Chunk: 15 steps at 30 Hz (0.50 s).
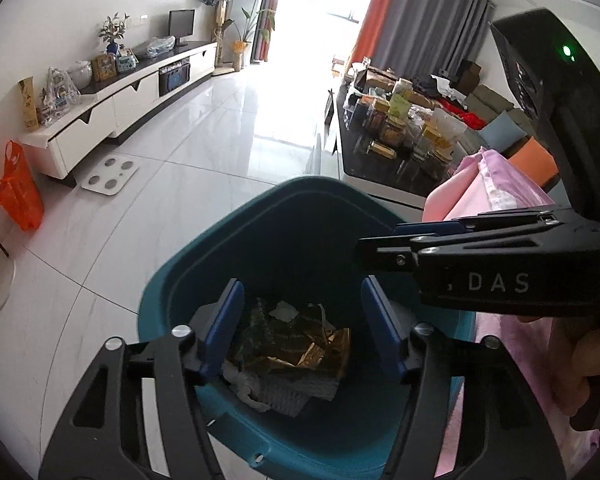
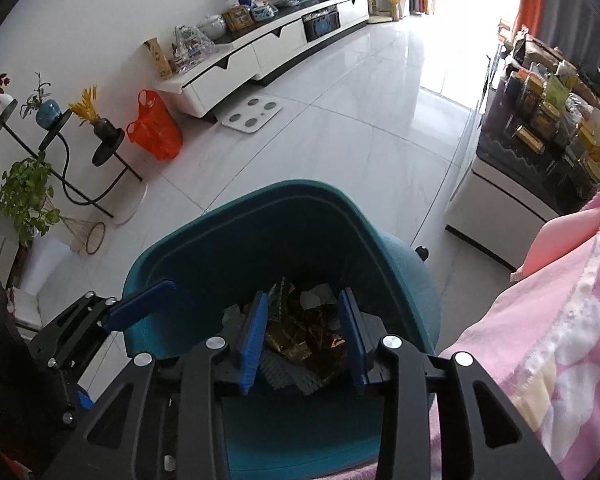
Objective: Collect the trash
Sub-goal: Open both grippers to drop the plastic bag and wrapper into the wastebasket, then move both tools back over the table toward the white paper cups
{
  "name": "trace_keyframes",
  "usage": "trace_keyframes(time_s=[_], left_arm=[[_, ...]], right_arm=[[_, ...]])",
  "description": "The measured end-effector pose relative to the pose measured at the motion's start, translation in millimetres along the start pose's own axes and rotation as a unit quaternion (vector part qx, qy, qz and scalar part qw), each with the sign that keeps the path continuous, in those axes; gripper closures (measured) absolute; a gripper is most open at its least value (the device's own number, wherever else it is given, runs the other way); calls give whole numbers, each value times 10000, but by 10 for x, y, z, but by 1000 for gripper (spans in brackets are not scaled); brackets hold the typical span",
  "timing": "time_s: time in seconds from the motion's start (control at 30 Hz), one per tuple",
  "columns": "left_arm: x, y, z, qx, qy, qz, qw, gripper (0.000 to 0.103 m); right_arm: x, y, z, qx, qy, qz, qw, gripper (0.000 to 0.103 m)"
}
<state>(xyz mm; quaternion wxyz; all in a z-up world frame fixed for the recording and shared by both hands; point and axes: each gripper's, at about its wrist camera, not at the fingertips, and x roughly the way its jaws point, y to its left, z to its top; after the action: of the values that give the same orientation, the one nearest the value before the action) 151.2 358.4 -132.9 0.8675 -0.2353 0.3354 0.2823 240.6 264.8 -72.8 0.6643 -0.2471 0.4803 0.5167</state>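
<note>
A teal bin (image 1: pixel 260 208) stands on the white tile floor right under both grippers. At its bottom lie gold and dark wrappers (image 1: pixel 300 354) and crumpled white paper (image 1: pixel 248 384). My left gripper (image 1: pixel 302 330) hangs over the bin mouth, its jaws open and nothing between the blue pads. My right gripper (image 2: pixel 303 340) is open too and points down into the bin (image 2: pixel 300 194) above the wrappers (image 2: pixel 300 334). In the left wrist view the right gripper (image 1: pixel 380 240) reaches in from the right. A blue finger (image 2: pixel 140 304) of the left gripper shows at the left in the right wrist view.
Pink bedding (image 2: pixel 560 320) lies right beside the bin. A dark table (image 1: pixel 380 160) crowded with jars stands behind it. Across the floor are a white TV cabinet (image 1: pixel 112 112), a bathroom scale (image 1: pixel 110 172), an orange bag (image 2: pixel 154 128) and a plant stand (image 2: pixel 60 140). A hand (image 1: pixel 588 364) holds the right gripper.
</note>
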Motion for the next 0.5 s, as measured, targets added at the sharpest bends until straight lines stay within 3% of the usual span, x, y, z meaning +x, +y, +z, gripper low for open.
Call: trace_keyframes(time_s=[0.07, 0.13, 0.3, 0.37, 0.5], left_arm=[[-66, 8, 14, -35, -61, 23, 10000, 36], [-160, 24, 9, -44, -146, 33, 9999, 22], [-391, 44, 34, -45, -384, -47, 9992, 15], [-501, 41, 50, -17, -492, -85, 9988, 13], [-725, 69, 52, -8, -688, -159, 9975, 8]], right_arm=[[-40, 1, -1, 8, -67, 18, 10000, 66], [-92, 0, -14, -2, -161, -10, 9999, 61], [-333, -33, -29, 14, -551, -46, 9985, 51], [-433, -36, -35, -5, -718, -94, 9974, 39], [-669, -64, -68, 28, -1034, -169, 9945, 34]])
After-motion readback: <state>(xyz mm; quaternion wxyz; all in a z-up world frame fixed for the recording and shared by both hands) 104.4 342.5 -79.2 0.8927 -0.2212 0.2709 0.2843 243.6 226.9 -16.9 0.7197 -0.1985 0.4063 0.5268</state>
